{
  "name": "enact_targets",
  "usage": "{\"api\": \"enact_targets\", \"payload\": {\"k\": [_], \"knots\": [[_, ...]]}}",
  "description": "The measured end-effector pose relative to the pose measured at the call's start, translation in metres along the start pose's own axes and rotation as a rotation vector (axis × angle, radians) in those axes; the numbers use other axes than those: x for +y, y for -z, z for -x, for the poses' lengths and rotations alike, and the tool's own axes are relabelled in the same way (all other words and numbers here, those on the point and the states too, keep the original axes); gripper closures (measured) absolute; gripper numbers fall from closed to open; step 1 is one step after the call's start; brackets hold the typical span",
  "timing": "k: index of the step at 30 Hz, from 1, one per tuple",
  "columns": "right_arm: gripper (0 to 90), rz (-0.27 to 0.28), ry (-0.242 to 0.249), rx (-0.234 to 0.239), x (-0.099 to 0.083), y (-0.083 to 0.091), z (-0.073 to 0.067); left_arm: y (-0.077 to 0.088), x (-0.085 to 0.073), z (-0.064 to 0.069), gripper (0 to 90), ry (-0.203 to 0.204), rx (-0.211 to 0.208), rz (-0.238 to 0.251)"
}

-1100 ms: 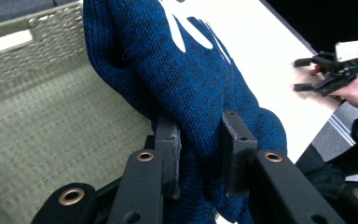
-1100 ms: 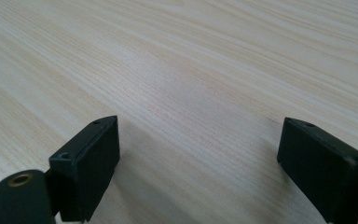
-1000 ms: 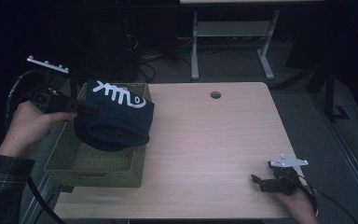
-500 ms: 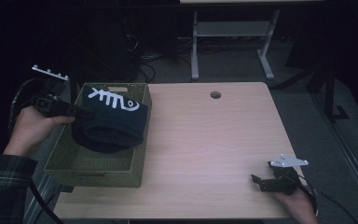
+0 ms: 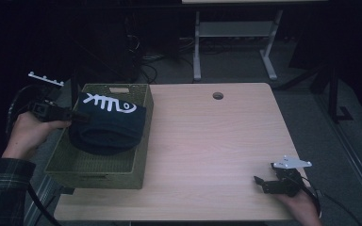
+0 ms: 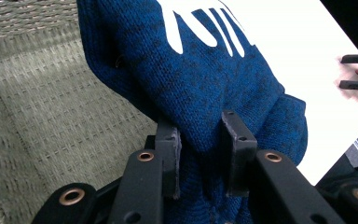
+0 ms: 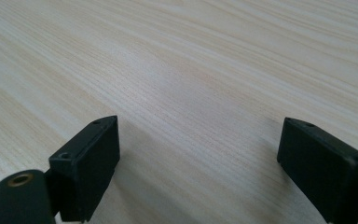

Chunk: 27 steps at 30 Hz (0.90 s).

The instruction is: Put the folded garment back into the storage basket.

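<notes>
Now left gripper (image 5: 78,115) level, pinching blue beanie (image 5: 108,127) over basket (image 5: 94,172).

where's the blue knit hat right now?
In the high view the blue knit hat sits at the table's left, over the green woven basket, pinched at its edge by the left gripper; the left gripper view shows its fabric between the jaws.

Beanie lowered toward basket

The left gripper (image 5: 78,116), jaws clamped on the dark blue knit beanie (image 5: 107,126), now sits lower than a second ago, the beanie sinking further into the green woven basket (image 5: 99,169).
</notes>
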State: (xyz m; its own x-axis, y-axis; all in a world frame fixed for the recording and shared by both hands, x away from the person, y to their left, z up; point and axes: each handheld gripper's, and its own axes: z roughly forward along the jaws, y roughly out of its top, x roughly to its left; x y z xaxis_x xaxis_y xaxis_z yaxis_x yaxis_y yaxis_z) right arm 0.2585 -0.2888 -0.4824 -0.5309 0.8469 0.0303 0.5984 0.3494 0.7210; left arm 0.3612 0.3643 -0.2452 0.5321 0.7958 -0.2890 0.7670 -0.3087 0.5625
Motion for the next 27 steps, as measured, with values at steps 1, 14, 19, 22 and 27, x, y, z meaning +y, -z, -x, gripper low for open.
{"api": "enact_targets", "payload": {"k": [1,14,19,22,27], "knots": [[12.5,0.0,0.0,0.0,0.0,0.0,0.0,0.0002,-0.0005,-0.001,71.9,0.001,0.0,-0.001],[12.5,0.0,-0.001,-0.001,0.0001,0.0,0.0,-0.0009,-0.0023,-0.0046,71.9,0.007,0.011,-0.012],[12.5,0.0,0.0,-0.001,0.0,0.0,0.0,0.0002,-0.0023,-0.0051,72.0,0.008,0.018,-0.004],[12.5,-0.001,0.0,-0.001,0.0001,0.0,0.0,0.0002,-0.0031,-0.0069,72.0,0.008,0.024,-0.008],[12.5,-0.001,0.0,-0.001,0.0001,0.0,0.0,-0.007,-0.0045,-0.0092,72.0,0.012,0.028,-0.035]]}}
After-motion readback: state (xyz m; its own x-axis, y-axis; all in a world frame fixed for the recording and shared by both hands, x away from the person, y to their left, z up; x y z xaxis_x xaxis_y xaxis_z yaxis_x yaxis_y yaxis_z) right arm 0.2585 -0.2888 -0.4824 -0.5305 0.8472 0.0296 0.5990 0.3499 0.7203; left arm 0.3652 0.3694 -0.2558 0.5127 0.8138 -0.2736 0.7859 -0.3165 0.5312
